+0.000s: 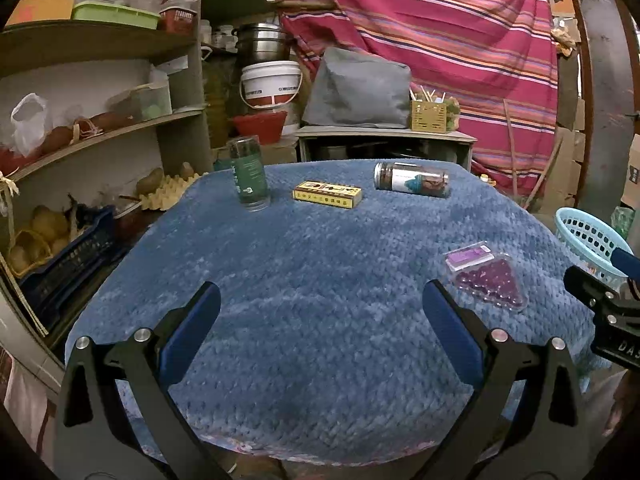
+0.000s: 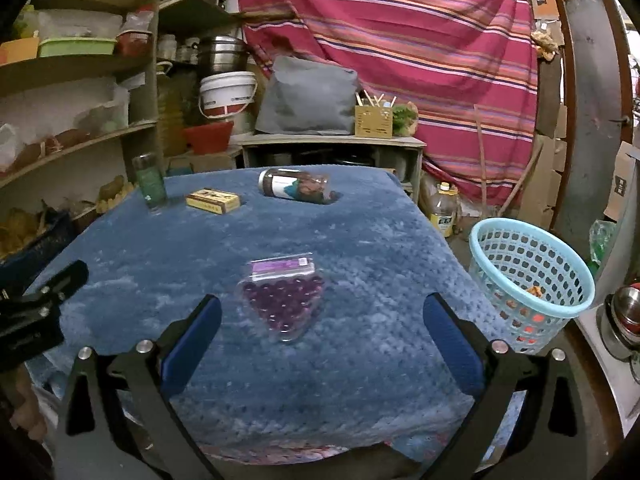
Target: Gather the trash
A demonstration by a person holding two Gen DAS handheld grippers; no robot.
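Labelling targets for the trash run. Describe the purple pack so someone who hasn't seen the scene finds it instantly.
Start at the blue fuzzy cloth covering the table. The purple pack lies flat near its middle, straight ahead of the open right gripper, well nearer than the row at the far edge. It alone is a clear triangular blister of purple beads with a purple label strip; the others are two jars and a yellow box.

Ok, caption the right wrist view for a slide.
Open right gripper over purple bead pack, blue basket alongside.
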